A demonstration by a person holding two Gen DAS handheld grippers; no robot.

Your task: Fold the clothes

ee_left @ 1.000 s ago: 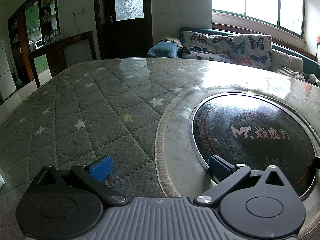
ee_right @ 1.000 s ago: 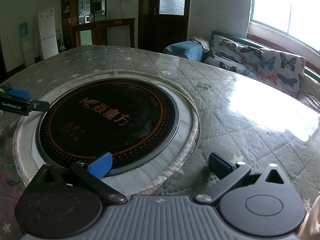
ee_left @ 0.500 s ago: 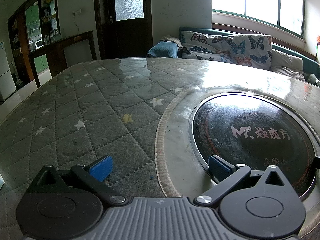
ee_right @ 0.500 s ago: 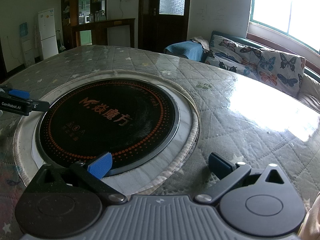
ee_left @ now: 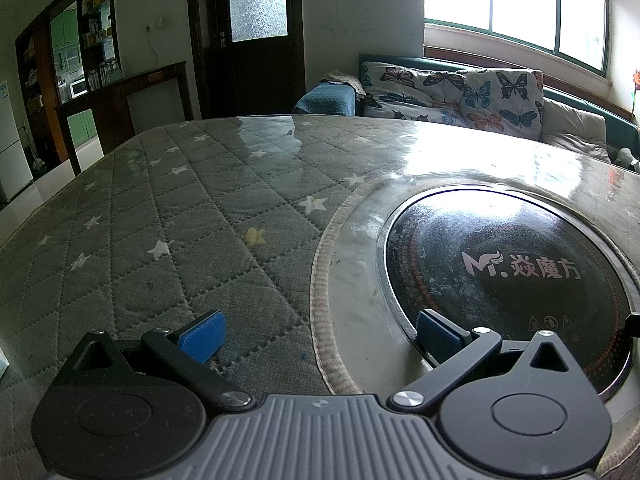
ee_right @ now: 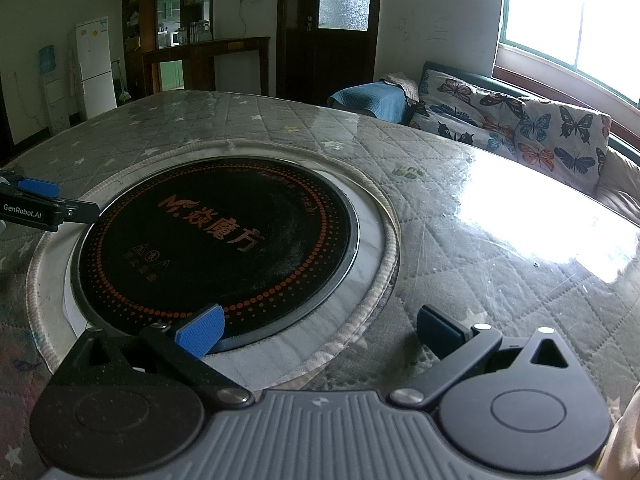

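Note:
No garment shows on the table in either view. My left gripper (ee_left: 318,334) is open and empty, low over the quilted star-pattern table cover (ee_left: 192,216), at the left rim of the round black induction cooktop (ee_left: 508,276). My right gripper (ee_right: 318,330) is open and empty, at the near right rim of the same cooktop (ee_right: 216,244). The left gripper's finger (ee_right: 36,200) shows at the left edge of the right wrist view. A sliver of tan fabric (ee_right: 624,436) sits at the bottom right corner there; what it is cannot be told.
A clear glossy sheet covers the round table (ee_right: 500,232). A sofa with butterfly cushions (ee_left: 460,92) stands behind the table under the window. A dark door (ee_left: 256,36), a wooden counter (ee_left: 132,96) and a white fridge (ee_right: 94,68) are farther back.

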